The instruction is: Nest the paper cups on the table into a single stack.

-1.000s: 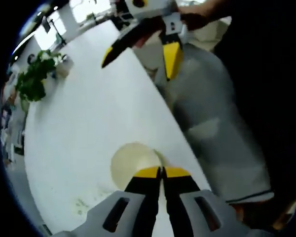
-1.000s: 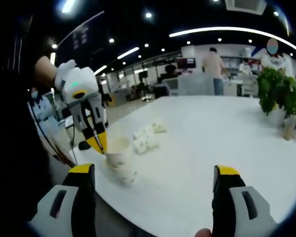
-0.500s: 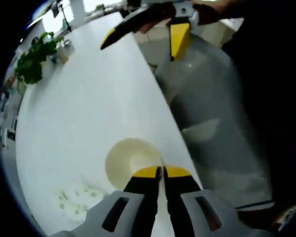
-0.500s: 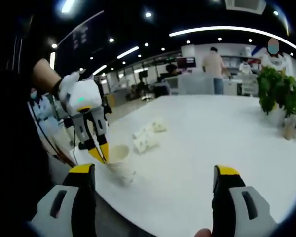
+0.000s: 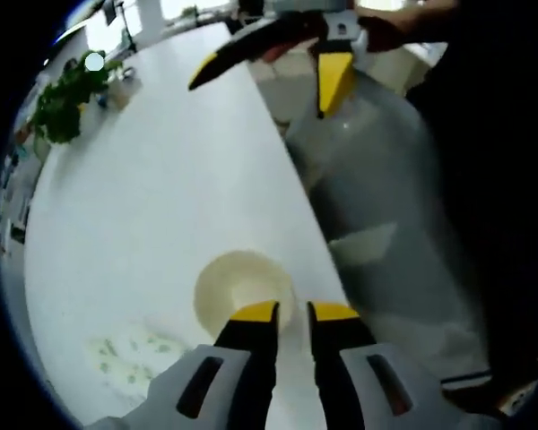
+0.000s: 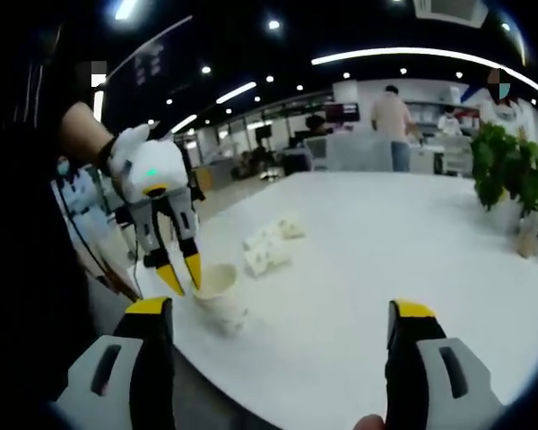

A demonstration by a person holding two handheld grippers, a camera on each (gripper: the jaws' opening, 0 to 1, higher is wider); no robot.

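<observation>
Cup stack (image 6: 217, 296) sits at the near edge of the white table (image 6: 412, 260), and the left gripper (image 6: 181, 274) hangs just above its rim with the jaws a narrow gap apart, holding nothing. In the left gripper view the tips (image 5: 289, 313) straddle the rim of the top cup (image 5: 242, 288). Judging by that, the step in hand is release and retreat: lift straight up off the rim, no sideways drag, or the stack tips off the edge. Right gripper (image 6: 278, 313) is wide and empty, well clear. Two cups (image 6: 267, 246) lie on their sides further in, likely next. Versus half a second ago: the left jaws were pinched on the rim, now parted. Nesting depth looks full, but blur makes that uncertain.
</observation>
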